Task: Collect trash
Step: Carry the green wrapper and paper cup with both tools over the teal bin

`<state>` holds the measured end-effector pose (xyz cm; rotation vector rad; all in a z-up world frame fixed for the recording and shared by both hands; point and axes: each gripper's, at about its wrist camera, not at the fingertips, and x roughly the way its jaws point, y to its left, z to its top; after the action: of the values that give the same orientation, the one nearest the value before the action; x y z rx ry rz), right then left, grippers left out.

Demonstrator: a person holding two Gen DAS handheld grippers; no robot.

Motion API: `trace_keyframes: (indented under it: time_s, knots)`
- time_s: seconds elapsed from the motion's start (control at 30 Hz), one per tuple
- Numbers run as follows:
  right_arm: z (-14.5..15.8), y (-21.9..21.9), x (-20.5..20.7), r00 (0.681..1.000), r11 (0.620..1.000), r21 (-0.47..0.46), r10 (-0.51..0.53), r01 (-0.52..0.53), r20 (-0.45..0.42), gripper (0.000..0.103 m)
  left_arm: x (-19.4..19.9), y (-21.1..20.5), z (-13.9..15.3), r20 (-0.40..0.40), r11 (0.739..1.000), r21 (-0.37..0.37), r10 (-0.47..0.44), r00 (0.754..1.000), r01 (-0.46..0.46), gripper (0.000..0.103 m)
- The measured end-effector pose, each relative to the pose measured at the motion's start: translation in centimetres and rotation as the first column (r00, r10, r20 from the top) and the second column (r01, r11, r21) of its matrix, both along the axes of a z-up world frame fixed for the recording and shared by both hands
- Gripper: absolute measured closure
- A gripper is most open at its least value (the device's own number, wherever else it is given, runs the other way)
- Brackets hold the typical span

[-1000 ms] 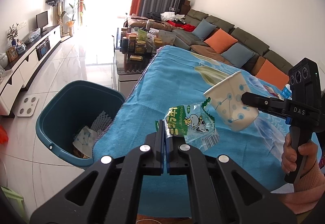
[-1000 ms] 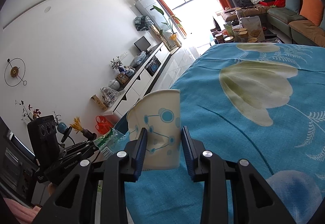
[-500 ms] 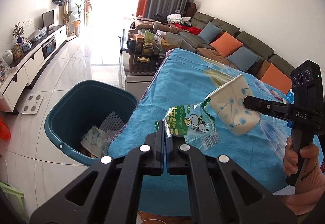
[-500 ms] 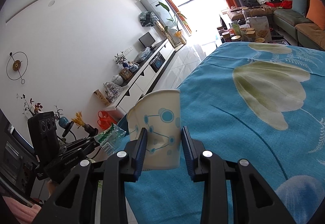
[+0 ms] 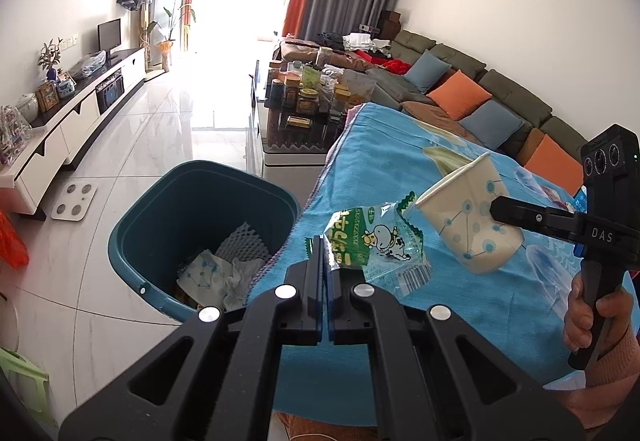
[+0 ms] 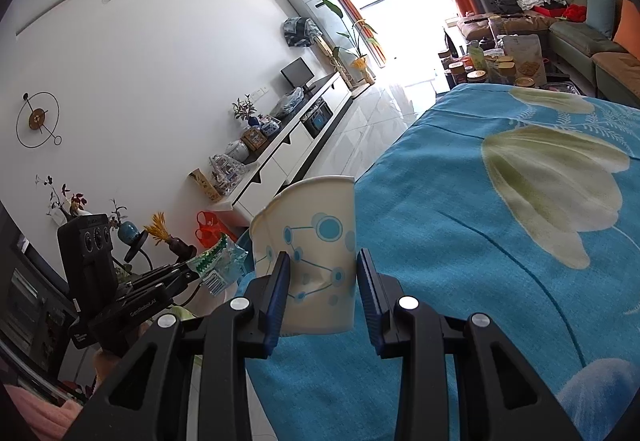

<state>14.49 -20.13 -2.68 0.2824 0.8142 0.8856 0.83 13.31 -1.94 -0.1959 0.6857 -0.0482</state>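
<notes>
Across the left wrist view, a bench (image 5: 460, 305) draped in a blue flowered cloth fills the right half of a bright living room, with a grey sofa (image 5: 500, 101) carrying orange and blue cushions behind it and a low table of jars (image 5: 304, 97) at its far end. On the white tiled floor just beside the bench's left edge stands a teal bin (image 5: 160, 225), open-topped, holding crumpled paper and white foam netting. The left hand-held gripper (image 5: 325, 261) has its jaws pressed together on the corner of a clear snack wrapper (image 5: 372, 241) printed in green with a cartoon cow; the wrapper hangs above the bench edge, near the bin's rim. To the right, a person's hand (image 5: 592, 317) grips the right hand-held gripper (image 5: 494, 207), which carries a paper cup (image 5: 468, 217) tilted above the cloth.

From the right wrist view, the cup (image 6: 310, 253), white with blue linked dots and dented low down, is clamped between the two blue pads near its base. Open cloth stretches away to the right; the tiled floor runs clear along a white TV cabinet (image 6: 288, 161) towards the window.
</notes>
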Motion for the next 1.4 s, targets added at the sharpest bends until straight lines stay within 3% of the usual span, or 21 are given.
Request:
trace_keyframes:
  time_s: [1.4]
  knots:
    - [0.9,7.9,1.9,0.993,0.992,-0.06,0.114,-0.112,0.025,0.071,1.2,4.2,-0.5,-0.016,0.989,0.003,0.145,0.989,-0.145,0.102]
